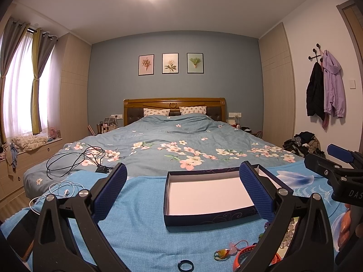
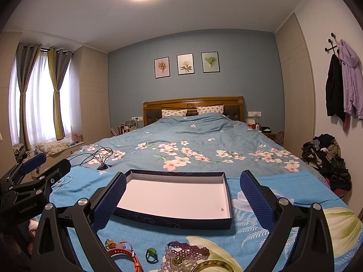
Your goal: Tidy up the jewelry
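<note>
1. The left gripper (image 1: 182,190) hovers above the blue cloth (image 1: 140,204) spread over the foot of the bed (image 1: 172,136), its jaws spread wide with nothing between them.
2. The right gripper (image 2: 182,192) hangs over the same cloth, jaws equally far apart and holding nothing.
3. A shallow dark-blue box (image 2: 177,221) with a white floor lies open on the cloth, toward the cloth's far edge; a tiny speck sits near its near right corner, too small to identify.
4. The jewelry lies loose along the cloth's near edge, in front of the box: an orange bracelet (image 2: 127,255), a green ring (image 2: 151,252), purple beads (image 2: 188,250), a gold bangle (image 2: 213,266) and a dark ring (image 1: 185,265).
5. Black cables (image 1: 74,161) sprawl on the floral duvet beyond the cloth's far left corner.
</note>
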A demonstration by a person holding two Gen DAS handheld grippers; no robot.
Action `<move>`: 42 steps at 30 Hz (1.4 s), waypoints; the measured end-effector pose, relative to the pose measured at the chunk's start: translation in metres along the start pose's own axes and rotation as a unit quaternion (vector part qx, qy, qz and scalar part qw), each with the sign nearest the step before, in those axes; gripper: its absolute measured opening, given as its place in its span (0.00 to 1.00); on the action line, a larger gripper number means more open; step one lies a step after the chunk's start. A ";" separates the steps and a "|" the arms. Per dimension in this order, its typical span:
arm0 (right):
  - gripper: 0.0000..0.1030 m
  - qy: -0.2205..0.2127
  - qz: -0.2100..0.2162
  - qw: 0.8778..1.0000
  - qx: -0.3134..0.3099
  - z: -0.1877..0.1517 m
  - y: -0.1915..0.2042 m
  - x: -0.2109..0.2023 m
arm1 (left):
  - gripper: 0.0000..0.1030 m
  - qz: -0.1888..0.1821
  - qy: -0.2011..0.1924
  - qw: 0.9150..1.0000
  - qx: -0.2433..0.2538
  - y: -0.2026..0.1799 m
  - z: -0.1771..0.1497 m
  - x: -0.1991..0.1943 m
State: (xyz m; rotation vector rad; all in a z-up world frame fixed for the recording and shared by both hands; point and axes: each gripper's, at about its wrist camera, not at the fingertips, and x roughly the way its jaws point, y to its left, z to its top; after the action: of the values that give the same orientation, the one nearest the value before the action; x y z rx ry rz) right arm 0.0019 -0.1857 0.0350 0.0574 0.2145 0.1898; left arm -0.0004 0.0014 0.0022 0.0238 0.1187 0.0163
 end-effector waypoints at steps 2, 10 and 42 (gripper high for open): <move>0.94 -0.001 0.000 1.000 0.001 -0.001 0.000 -0.001 | 0.95 0.000 0.000 1.000 0.000 0.000 0.000 0.000; 0.94 0.000 0.001 1.000 0.001 -0.001 0.001 0.000 | 0.95 0.000 0.001 1.000 -0.001 0.000 0.000 0.001; 0.94 0.025 0.003 1.000 -0.005 -0.005 -0.002 0.000 | 0.95 -0.012 0.035 0.999 0.004 0.008 -0.013 0.008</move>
State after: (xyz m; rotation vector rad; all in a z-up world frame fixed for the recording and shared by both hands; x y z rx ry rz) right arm 0.0009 -0.1876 0.0299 0.0436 0.2640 0.1985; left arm 0.0058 0.0093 -0.0111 0.0304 0.1895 -0.0083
